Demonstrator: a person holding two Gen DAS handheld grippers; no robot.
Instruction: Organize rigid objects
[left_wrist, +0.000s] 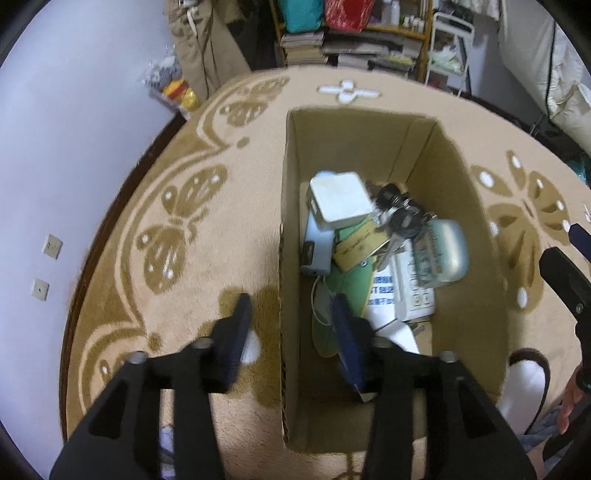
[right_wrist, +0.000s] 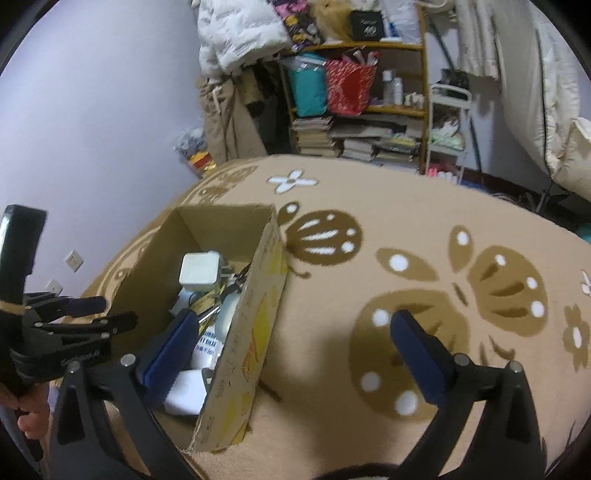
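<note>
Cardboard box (left_wrist: 476, 206) on rug (left_wrist: 229, 229), holding mixed small items.
Inside the box: white charger (left_wrist: 341, 201) on top, keys (left_wrist: 400, 210) beside it, pale case (left_wrist: 443, 251) nearest the right wall. Left hand-held gripper (left_wrist: 291, 317) wide open, empty, straddling the box's left wall; right hand-held gripper (right_wrist: 295, 332) wide open, empty, straddling its right wall.

A black box (right_wrist: 365, 25) on the shelf's top, upper centre of the right wrist view, is showing "40" in pale print. Other labels are staying too blurred to read.
</note>
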